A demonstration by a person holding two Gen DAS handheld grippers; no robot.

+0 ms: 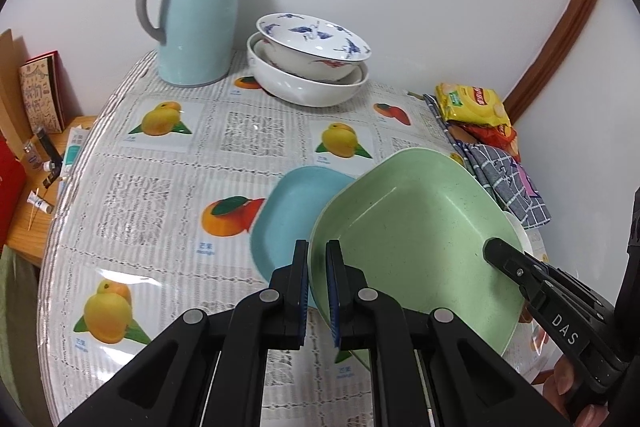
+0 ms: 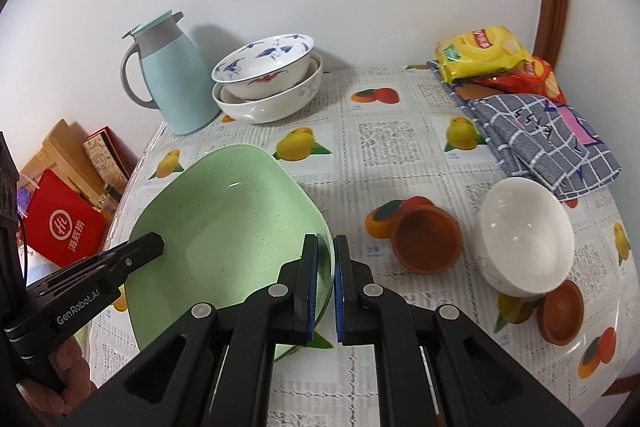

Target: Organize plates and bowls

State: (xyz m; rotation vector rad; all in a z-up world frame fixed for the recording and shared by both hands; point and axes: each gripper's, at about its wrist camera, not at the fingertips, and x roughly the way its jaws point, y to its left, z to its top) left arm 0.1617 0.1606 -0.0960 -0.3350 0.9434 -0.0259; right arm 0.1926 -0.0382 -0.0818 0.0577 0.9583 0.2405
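A green square plate is held between both grippers, one on each side of its rim. My left gripper is shut on its left rim; it also shows in the right wrist view. My right gripper is shut on the opposite rim, and its finger reaches in from the right. A blue square plate lies on the table, partly hidden behind the green one. At the back a blue-patterned bowl sits stacked in a white bowl.
A white bowl and two small brown bowls stand to the right. A pale blue jug is at the back left, snack bags and a checked cloth at the back right. A low wooden shelf with clutter lies left of the table edge.
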